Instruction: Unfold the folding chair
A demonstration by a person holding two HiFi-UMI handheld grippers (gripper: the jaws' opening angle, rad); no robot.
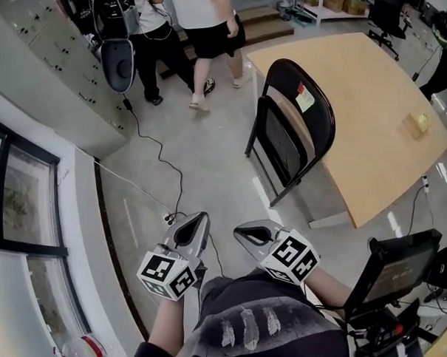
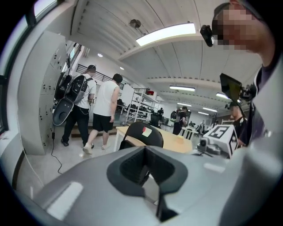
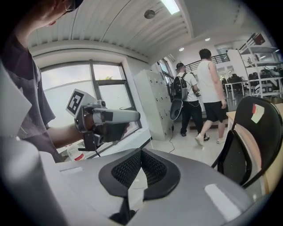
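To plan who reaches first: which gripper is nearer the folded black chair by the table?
Right. The right gripper is below and just left of the chair in the head view; the left gripper sits farther left. Neither touches it.

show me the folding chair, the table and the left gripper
folding chair (image 1: 321, 120), head view, black backrest
table (image 1: 363, 106), head view, bare wooden top
left gripper (image 1: 197, 219), head view, between its shut fingertips

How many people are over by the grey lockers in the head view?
2. The person with a backpack stands right beside the lockers; the person in a white top is between them and the table. Others may be cut off at the frame's top.
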